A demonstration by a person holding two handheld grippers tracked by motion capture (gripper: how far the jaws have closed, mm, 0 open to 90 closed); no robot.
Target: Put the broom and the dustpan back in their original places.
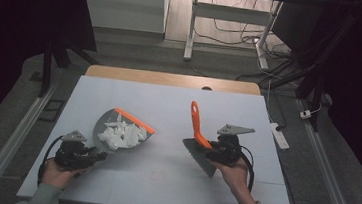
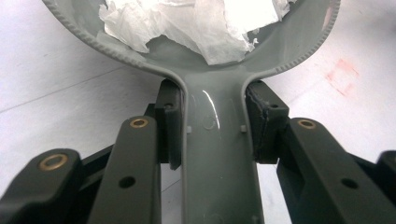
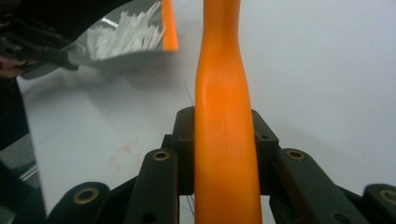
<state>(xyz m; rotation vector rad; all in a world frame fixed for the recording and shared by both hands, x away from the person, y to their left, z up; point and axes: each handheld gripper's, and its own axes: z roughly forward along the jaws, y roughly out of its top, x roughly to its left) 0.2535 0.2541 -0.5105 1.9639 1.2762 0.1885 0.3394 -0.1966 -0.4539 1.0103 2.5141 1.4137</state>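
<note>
Left gripper [image 2: 212, 126] first: its two black jaws press on either side of the grey handle of the dustpan [image 2: 215, 107], squeezed in tight with the handle running straight between them. The pan's scoop spreads out just past the jaw tips, and a heap of torn white paper [image 2: 196, 23] lies inside it.

Over to the right gripper [image 3: 225, 140]: its jaws clamp the orange handle of the brush [image 3: 224, 93], pads flat against both sides. In the high view that brush [image 1: 197, 134] tilts, orange handle pointing up and away from the person, dark bristles hanging low on the near side of the right gripper [image 1: 224, 149].

Taking the dustpan [image 1: 122, 132] as the landmark: the left gripper [image 1: 81, 153] sits at its near left end, gripping the handle, and the orange lip runs along its far right edge. The paper [image 1: 123, 134] is piled within the pan. The brush stands well to the pan's right, with a bare stretch of white table [image 1: 169, 101] between them and nothing lying in that gap.

Beyond the pan the tabletop runs open to its far edge, where a wooden strip [image 1: 171, 79] shows. To the pan's left the table edge is near. Off past the table's right side, a white power strip [image 1: 280, 134] lies on the floor, and white desk legs [image 1: 192, 28] stand farther back.
</note>
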